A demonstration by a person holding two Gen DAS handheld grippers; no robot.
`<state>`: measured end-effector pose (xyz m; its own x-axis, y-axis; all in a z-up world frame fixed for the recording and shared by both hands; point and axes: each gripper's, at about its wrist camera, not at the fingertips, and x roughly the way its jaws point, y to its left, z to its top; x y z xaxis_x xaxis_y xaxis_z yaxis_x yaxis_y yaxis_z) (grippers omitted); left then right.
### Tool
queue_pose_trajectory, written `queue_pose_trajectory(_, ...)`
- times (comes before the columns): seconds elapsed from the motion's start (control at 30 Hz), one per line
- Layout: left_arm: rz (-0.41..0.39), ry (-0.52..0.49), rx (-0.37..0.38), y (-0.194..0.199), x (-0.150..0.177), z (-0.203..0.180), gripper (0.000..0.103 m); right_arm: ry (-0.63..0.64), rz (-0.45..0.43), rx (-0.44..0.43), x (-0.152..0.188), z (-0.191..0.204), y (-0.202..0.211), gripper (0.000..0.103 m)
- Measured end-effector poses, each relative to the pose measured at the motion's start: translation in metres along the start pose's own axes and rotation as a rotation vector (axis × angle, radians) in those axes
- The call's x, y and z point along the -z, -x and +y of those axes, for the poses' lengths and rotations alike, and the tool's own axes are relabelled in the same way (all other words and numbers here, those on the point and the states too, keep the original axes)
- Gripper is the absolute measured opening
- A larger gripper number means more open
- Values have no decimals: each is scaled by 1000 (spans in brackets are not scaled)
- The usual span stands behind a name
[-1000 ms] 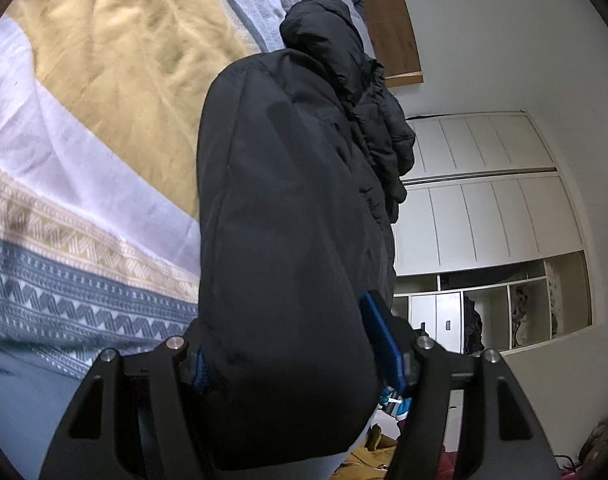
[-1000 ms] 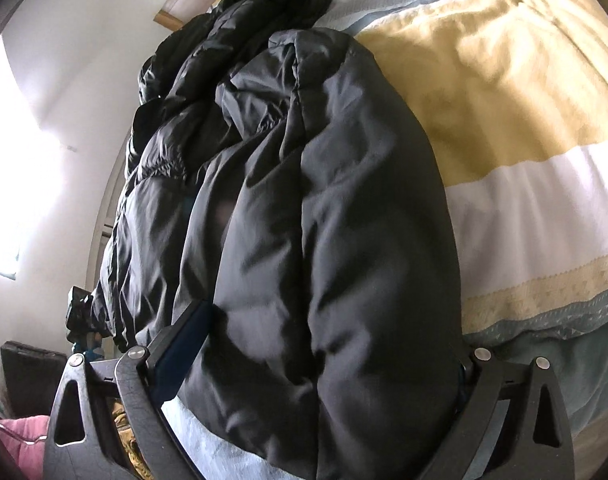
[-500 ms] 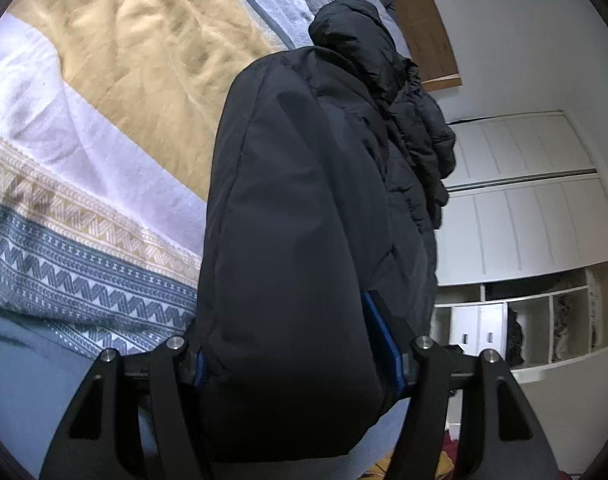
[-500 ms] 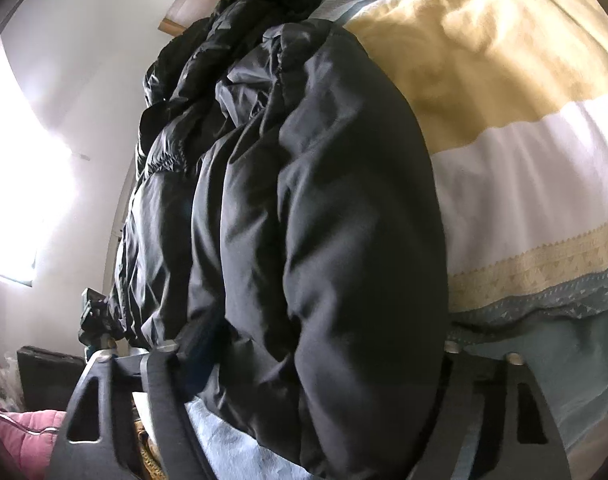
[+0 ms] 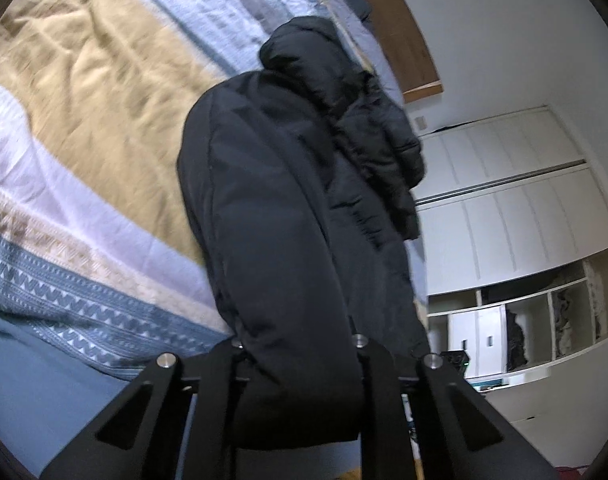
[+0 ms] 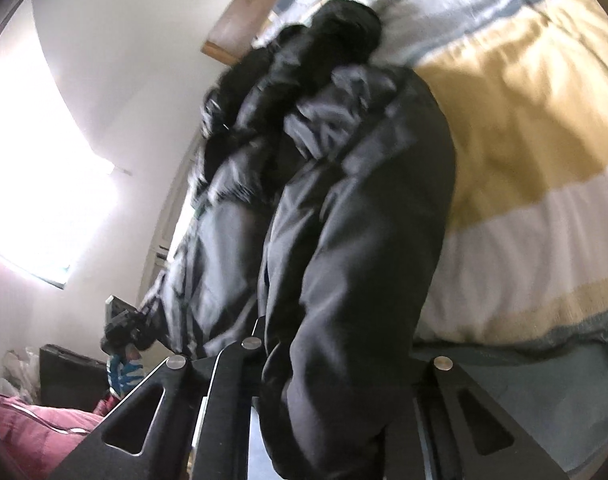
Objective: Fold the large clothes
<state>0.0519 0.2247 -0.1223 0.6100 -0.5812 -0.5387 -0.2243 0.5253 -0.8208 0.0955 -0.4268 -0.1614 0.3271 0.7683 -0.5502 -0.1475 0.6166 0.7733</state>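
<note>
A black puffer jacket (image 5: 272,216) hangs folded over itself above a bed, its hood (image 5: 304,52) at the far end. My left gripper (image 5: 296,364) is shut on a thick fold of the jacket's near edge; the pads are hidden by fabric. In the right wrist view the same jacket (image 6: 356,220) fills the middle. My right gripper (image 6: 336,360) is shut on another thick fold of it. The left gripper shows small in that view (image 6: 124,330) at the jacket's far corner.
The bed's quilt (image 5: 84,120) has yellow, white and blue patterned bands, also in the right wrist view (image 6: 524,140). A wooden headboard (image 5: 392,20) stands at the far end. White cupboards and open shelves (image 5: 524,240) line the wall. A bright window (image 6: 36,160) and pink fabric (image 6: 32,428) lie left.
Both grippers have closed tighter on the jacket folds. The jacket has lifted and swung, with the hood end shifting in both views. The right view is blurred by motion.
</note>
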Motion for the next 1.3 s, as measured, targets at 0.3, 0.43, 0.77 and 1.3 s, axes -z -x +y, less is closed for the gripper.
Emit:
queue_pose_trajectory(0.3, -53, -20, 170, 19, -28, -51, 14, -36, -135, -183, -38, 26, 15, 14)
queue_pose_trajectory(0.43, -74, -63, 254, 27, -54, -85, 14, -7, -197, -244, -70, 49, 21, 14)
queue_pose_trajectory(0.77, -173, -33, 464, 18, -169, -130, 14, -43, -399, -421, -177, 64, 32, 14)
queue_pose_trajectory(1.3, -238, 190, 277, -149, -419, -100, 14, -375, -541, -322, -387, 19, -88, 16)
